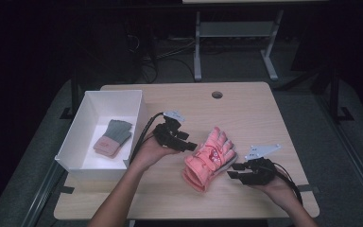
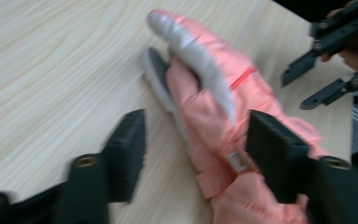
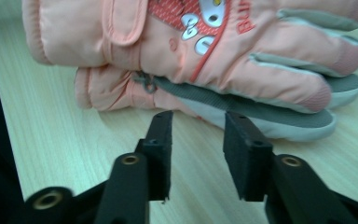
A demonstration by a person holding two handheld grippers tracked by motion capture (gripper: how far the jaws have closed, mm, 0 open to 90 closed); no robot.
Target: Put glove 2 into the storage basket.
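On the worktop [image 1: 246,99], stacked pink gloves [image 1: 209,158] are flanked by left gripper [image 1: 187,145] and right gripper [image 1: 233,170], jaws released, nothing grasped.

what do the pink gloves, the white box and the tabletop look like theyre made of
Pink gloves: padded woven fabric, likely nylon, matte with visible stitching; grey palm patches look like a grippier synthetic.
White box: thin, smooth, stiff matte walls, plastic or coated card; I cannot tell which.
Tabletop: pale wood-grain surface, probably laminate, given its even, slightly glossy finish.

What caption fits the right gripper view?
Right gripper, jaws open, faces stacked pink gloves lying on the wooden table.
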